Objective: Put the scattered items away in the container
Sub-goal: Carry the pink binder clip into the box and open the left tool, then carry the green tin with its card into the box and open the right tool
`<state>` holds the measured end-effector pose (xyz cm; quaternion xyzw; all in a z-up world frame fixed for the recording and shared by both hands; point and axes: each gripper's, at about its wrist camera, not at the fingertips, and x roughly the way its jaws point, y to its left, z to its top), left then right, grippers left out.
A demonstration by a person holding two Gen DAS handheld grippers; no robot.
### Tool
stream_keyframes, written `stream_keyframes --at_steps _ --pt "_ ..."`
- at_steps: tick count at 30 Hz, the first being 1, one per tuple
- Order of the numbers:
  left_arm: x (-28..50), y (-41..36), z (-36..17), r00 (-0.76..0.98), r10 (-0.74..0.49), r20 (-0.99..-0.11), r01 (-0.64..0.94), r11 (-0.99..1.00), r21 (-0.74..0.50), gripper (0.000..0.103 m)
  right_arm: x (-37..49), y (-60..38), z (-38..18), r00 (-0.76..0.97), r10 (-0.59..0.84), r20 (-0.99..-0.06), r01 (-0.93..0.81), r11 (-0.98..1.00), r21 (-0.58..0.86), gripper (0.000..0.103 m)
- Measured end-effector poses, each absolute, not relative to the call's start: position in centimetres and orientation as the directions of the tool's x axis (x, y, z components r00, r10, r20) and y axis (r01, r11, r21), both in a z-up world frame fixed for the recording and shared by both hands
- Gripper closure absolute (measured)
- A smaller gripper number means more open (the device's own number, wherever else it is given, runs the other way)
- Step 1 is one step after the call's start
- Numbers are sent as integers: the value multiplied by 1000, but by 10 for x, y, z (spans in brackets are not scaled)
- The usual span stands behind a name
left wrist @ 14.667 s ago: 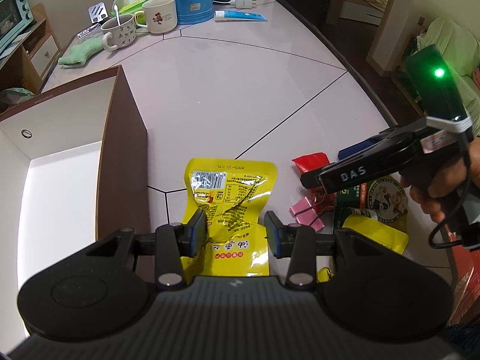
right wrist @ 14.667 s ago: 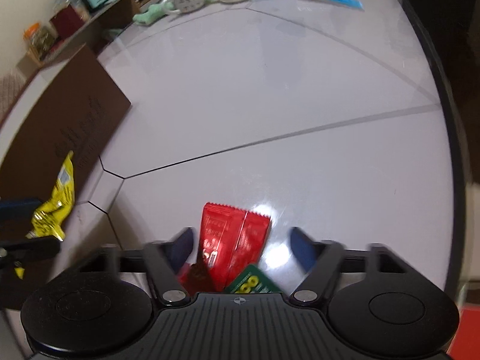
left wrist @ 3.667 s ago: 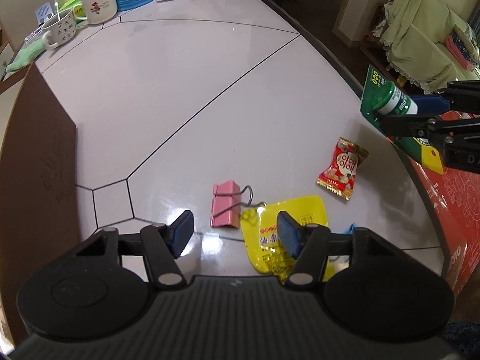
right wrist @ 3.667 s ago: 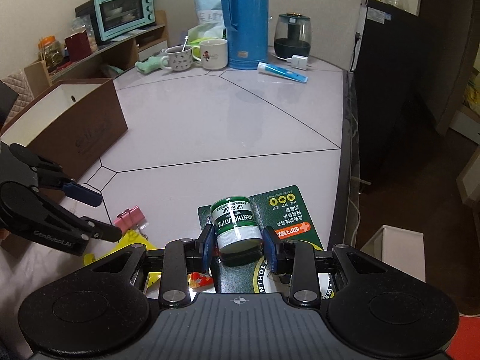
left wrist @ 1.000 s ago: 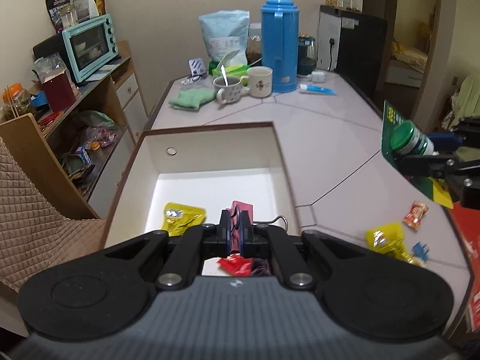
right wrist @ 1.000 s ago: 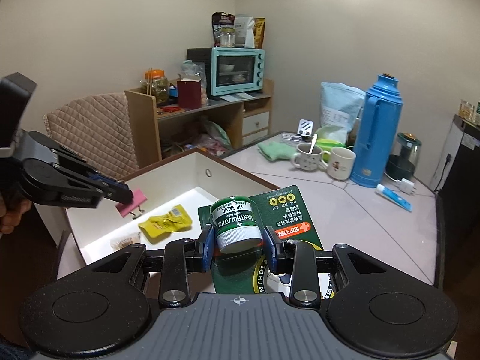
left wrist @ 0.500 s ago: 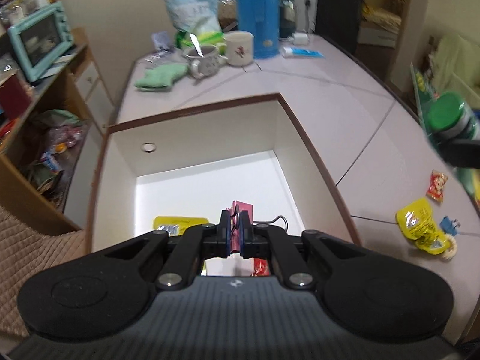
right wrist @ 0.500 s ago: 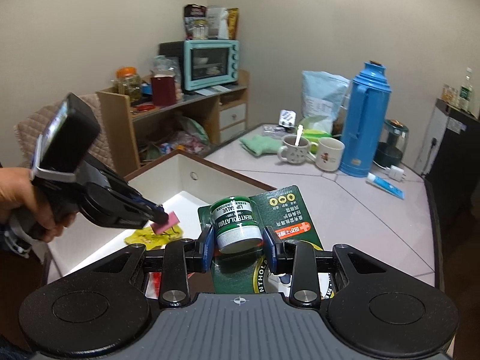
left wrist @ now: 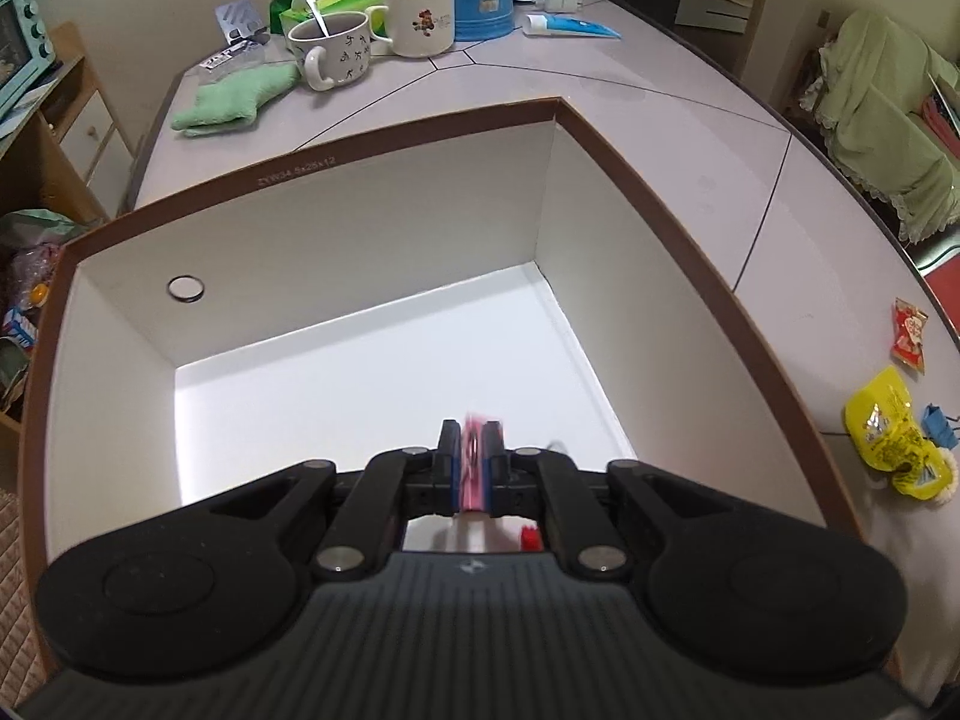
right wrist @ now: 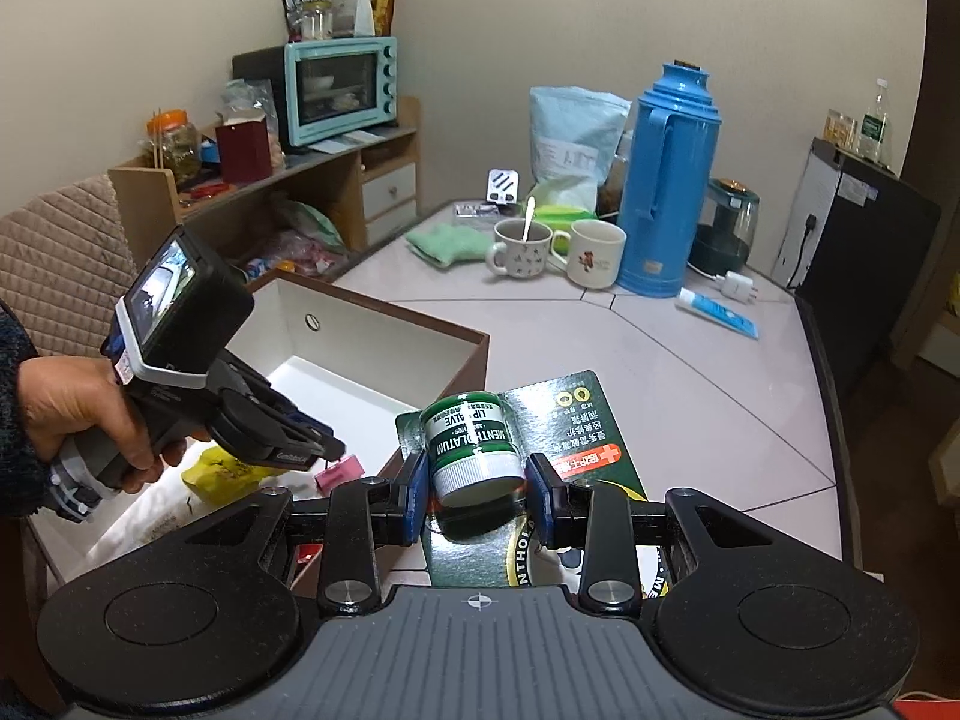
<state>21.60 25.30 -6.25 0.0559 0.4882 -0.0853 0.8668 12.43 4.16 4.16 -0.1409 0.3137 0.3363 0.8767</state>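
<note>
My left gripper [left wrist: 472, 456] is shut on a pink binder clip [left wrist: 474, 468] and holds it low inside the brown box with white walls [left wrist: 540, 192]. From the right wrist view the left gripper [right wrist: 327, 450] hangs over the box [right wrist: 420, 336], the clip [right wrist: 339, 471] at its tip, a yellow snack packet [right wrist: 222, 471] below. My right gripper [right wrist: 477, 480] is shut on a green Mentholatum lip-salve jar on its card [right wrist: 474, 438], held above the table beside the box. A yellow packet [left wrist: 888, 438], a red candy [left wrist: 909, 336] and a blue clip [left wrist: 939, 429] lie on the table at the right.
At the table's far end stand two mugs [left wrist: 372, 36], a blue thermos [right wrist: 666, 180], a green cloth [left wrist: 234, 99] and a blue tube [left wrist: 570, 27]. A shelf with a teal oven [right wrist: 339, 87] and a quilted chair [right wrist: 54, 240] stand left of the table.
My left gripper has dropped lower into the box with the pink clip. My right gripper keeps the jar and has shifted slightly.
</note>
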Motion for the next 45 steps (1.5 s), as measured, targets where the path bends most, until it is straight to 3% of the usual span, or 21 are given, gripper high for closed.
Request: stream_keyframes --at_steps 16,30,45 --pt "154 292 -5 553 -50 -831 97 995 4 85 124 61 39 540 551 -636 -732 680 -32 70" --pt "73 309 38 592 46 -805 -34 999 32 68 82 93 55 450 663 -598 -828 561 -1 70" --pt "66 337 56 628 59 -776 -61 998 26 66 118 159 40 331 706 -626 -883 466 59 70"
